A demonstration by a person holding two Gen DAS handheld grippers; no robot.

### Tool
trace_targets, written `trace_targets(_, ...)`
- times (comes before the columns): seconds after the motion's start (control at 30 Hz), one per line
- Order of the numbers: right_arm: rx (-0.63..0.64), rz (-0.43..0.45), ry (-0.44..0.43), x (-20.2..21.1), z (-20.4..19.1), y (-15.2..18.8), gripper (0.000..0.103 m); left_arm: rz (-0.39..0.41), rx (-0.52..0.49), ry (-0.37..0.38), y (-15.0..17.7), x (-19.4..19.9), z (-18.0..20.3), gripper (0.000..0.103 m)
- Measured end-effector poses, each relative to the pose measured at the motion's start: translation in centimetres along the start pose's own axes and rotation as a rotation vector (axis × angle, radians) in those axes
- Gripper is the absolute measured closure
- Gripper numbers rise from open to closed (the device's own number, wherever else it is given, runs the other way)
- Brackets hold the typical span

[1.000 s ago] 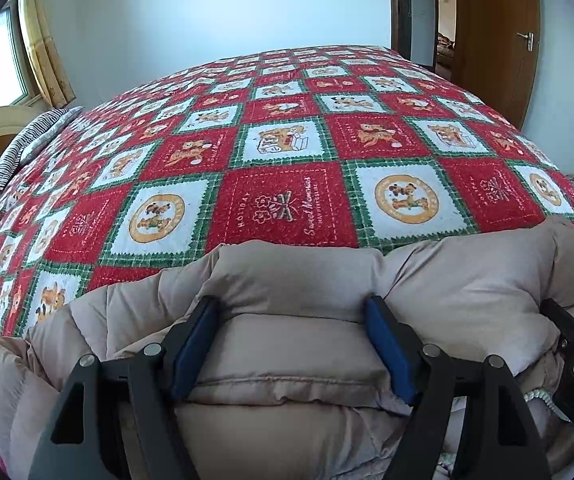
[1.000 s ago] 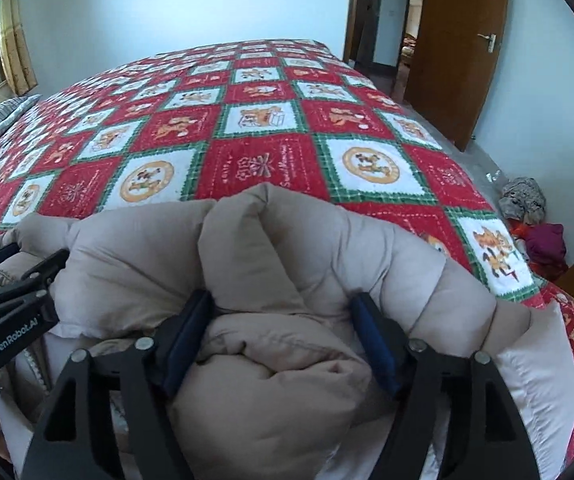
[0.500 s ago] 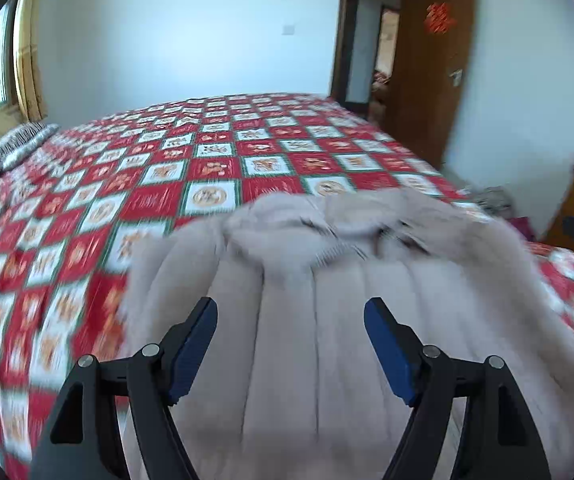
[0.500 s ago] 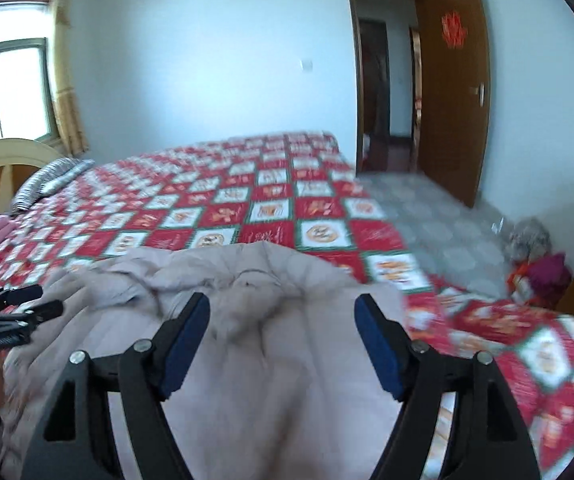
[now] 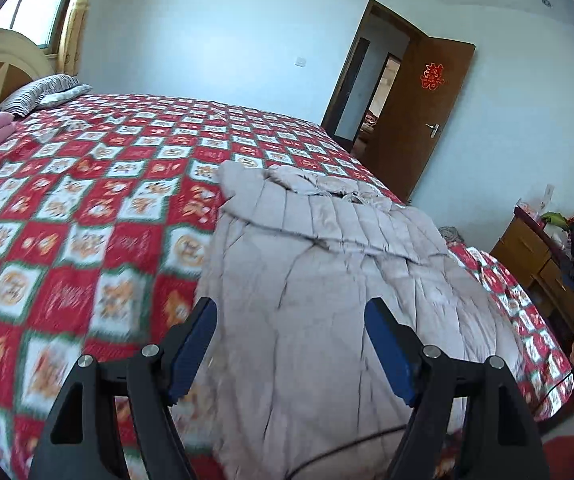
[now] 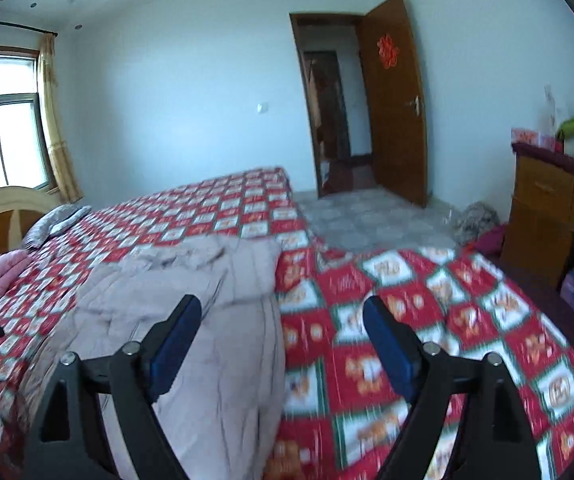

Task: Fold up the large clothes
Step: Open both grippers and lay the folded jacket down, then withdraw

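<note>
both grippers (image 5: 291,344) (image 6: 283,344) lifted off coat (image 5: 327,280); quilt (image 5: 87,200) around.

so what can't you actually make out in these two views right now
- Beige padded coat: near hem cut off by the left wrist view's bottom edge.
- Coat's collar end: motion-blurred in the right wrist view.
- Quilt pattern: smeared there.
- Dresser top items: small, at the edge.

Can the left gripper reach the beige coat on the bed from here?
Probably yes. The left gripper is open, and the coat lies spread on the bedspread right ahead of its fingers, with nothing between them.
</note>
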State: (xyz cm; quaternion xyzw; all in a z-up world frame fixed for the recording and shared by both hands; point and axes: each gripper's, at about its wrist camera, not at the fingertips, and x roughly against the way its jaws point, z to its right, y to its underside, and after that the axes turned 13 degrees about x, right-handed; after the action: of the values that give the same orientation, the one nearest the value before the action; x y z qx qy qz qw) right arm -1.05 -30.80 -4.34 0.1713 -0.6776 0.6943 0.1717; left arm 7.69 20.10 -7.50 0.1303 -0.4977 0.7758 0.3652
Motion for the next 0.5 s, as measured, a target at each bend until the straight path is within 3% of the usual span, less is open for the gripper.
trace_targets(0.2,-0.021,-0.170,-0.108,-2.1,-2.2,4.9,0.018,0.014,-0.058,-0.095,1.3,4.0,-1.2,0.026)
trace_targets(0.33,0.027,-0.197,-0.162,-3.4,-4.2,5.8,0.018,0.135,-0.172,-0.167,0.7,10.0,-1.5,0.025)
trace_targets(0.4,0.055,-0.205,-0.151,-4.1,-4.9,6.0,0.018,0.224,-0.173,-0.216,-0.5,12.4,-1.9,0.011)
trace_targets(0.5,0.067,-0.225,-0.148,-5.3,-5.4,6.5,0.018,0.257,-0.124,-0.164,-1.1,13.4,-3.4,0.007)
